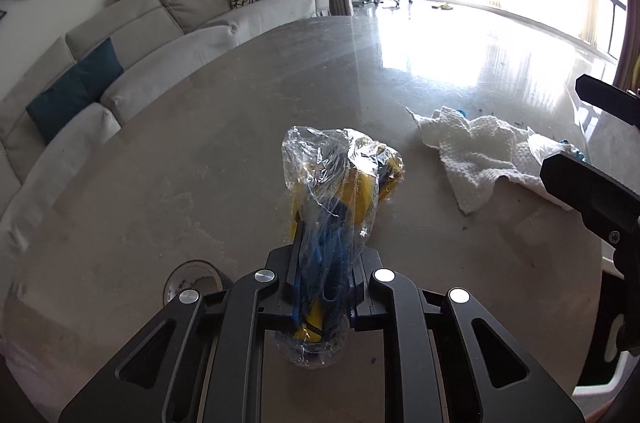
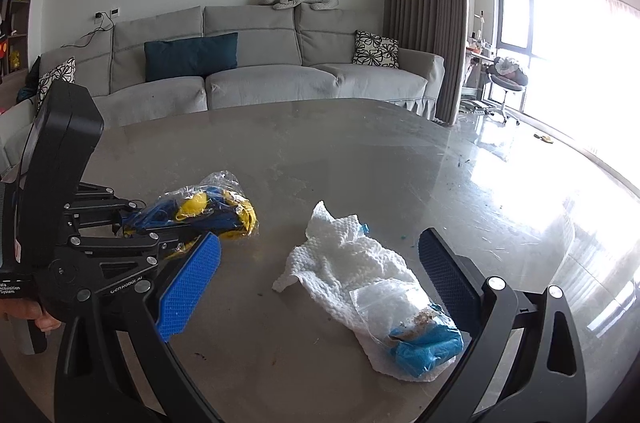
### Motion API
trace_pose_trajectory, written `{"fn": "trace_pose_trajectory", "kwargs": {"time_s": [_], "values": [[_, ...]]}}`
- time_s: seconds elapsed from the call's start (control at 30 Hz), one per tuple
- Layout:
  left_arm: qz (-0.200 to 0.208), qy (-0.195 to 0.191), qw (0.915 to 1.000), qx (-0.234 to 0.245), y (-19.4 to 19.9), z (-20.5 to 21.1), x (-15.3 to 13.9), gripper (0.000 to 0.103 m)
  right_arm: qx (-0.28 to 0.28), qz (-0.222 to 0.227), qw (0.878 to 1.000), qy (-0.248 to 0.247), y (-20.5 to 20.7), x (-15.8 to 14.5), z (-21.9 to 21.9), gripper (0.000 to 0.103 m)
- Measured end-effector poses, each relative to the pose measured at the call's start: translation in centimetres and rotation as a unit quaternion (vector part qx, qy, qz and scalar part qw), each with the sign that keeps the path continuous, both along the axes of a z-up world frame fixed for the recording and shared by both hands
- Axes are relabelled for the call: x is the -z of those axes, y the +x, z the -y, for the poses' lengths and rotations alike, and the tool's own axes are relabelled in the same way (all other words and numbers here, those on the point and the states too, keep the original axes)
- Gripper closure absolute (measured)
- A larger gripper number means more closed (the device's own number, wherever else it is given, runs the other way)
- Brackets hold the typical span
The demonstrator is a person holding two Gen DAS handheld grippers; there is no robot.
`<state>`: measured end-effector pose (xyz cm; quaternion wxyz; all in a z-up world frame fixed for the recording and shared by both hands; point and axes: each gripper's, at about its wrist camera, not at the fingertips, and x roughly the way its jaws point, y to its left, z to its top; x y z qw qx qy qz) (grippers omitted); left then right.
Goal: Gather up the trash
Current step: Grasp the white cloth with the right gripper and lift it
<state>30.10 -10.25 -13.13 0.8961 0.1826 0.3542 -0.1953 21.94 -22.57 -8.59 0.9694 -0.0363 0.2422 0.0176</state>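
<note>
My left gripper (image 1: 320, 263) is shut on a crumpled clear plastic bag with blue and yellow contents (image 1: 340, 183), held just above the grey table (image 1: 200, 163). The same bag (image 2: 208, 211) and left gripper (image 2: 132, 223) show at the left of the right wrist view. My right gripper (image 2: 320, 275) is open, with its blue-padded fingers (image 2: 188, 287) on either side of a crumpled white paper towel (image 2: 344, 259). A small clear zip bag with blue material and crumbs (image 2: 416, 331) lies on the towel. The towel (image 1: 480, 151) also shows in the left wrist view, next to the right gripper's fingers (image 1: 592, 191).
A round dish or lid (image 1: 192, 283) sits low at the left of my left gripper. A grey sofa (image 2: 260, 71) stands behind the table. Small crumbs and specks (image 2: 464, 163) dot the tabletop at the right. A glossy floor (image 1: 480, 23) and a stool (image 2: 508, 83) lie beyond.
</note>
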Motion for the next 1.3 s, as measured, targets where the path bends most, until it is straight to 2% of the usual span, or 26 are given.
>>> {"fn": "trace_pose_trajectory", "kwargs": {"time_s": [0.47,0.73,0.9,1.0,1.17,1.2,1.27,1.3], "values": [[0.042,-0.025,0.9982,-0.034,-3.7,-2.3,-5.2,0.087,0.015,0.004,1.0,0.002,-0.2,-0.2,1.9,0.005],[0.046,-0.021,0.998,-0.038,-5.3,-1.9,-5.5,0.087,0.033,-0.033,0.999,0.019,1.4,1.8,3.9,0.005],[0.045,-0.013,0.9983,-0.035,-4.6,-2.1,-5.7,0.087,0.029,-0.038,0.999,0.018,2.0,2.3,3.6,0.005],[0.039,-0.013,0.9985,-0.035,-4.1,-2.1,-5.7,0.086,0.031,-0.055,0.998,0.031,2.7,2.9,3.7,0.005],[0.036,-0.009,0.9984,-0.043,-3.3,-2.1,-5.4,0.086,0.028,-0.112,0.993,0.038,4.2,4.6,3.4,0.005],[0.033,-0.008,0.9985,-0.043,-3.2,-2.1,-5.3,0.086,0.033,-0.124,0.991,0.031,4.5,4.9,3.3,0.009],[0.031,-0.007,0.9985,-0.044,-3.1,-1.9,-5.1,0.086,0.028,-0.126,0.991,0.035,4.5,5.0,3.4,0.011],[0.03,-0.007,0.9986,-0.044,-3.1,-1.9,-5.1,0.086,0.03,-0.135,0.99,0.039,4.6,5.1,3.6,0.016]]}}
